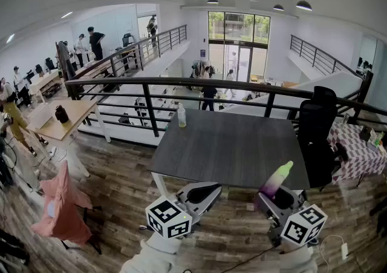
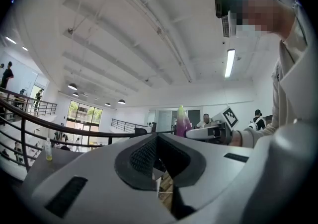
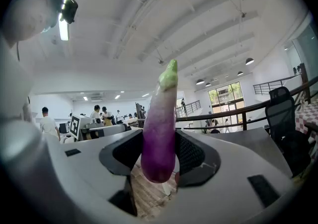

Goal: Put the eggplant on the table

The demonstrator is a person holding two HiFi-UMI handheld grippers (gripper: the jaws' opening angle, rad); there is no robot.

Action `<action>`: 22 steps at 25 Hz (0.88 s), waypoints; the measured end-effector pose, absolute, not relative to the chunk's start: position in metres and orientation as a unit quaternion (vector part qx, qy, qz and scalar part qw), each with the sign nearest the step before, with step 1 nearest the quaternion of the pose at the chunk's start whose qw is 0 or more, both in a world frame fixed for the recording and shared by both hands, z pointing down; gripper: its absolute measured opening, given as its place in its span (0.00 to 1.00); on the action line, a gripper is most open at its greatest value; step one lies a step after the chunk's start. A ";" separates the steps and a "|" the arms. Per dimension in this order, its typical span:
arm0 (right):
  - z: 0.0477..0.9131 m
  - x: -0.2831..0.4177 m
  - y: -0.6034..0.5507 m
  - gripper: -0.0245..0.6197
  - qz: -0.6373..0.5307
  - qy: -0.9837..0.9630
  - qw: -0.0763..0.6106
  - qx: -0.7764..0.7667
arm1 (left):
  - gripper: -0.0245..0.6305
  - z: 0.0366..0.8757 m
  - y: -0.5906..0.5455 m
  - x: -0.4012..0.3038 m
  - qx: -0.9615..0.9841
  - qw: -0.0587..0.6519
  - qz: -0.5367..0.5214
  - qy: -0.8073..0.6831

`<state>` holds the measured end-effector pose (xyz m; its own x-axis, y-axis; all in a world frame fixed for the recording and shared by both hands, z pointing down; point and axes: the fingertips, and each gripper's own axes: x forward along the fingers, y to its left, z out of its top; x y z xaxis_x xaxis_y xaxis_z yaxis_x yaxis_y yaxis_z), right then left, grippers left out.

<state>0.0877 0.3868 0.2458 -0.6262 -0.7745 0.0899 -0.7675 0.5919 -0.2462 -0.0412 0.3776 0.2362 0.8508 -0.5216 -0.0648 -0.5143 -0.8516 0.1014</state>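
A purple eggplant with a pale green tip stands upright in my right gripper, which is shut on its lower half. In the right gripper view the eggplant fills the gap between the black pads. This gripper hovers just in front of the near right edge of the dark grey table. My left gripper sits at the table's near edge, left of the right one, with its jaws together and nothing in them. From the left gripper view the eggplant shows to the right of my left gripper.
A small bottle stands at the table's far left corner. A black office chair is at the table's right end, and a checked cloth lies beyond it. A black railing runs behind the table. The floor is wood.
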 end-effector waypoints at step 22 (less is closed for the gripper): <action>0.247 0.109 0.388 0.37 -0.165 0.892 0.035 -0.419 | 0.04 0.230 0.379 -0.012 0.961 0.041 -0.043 -0.270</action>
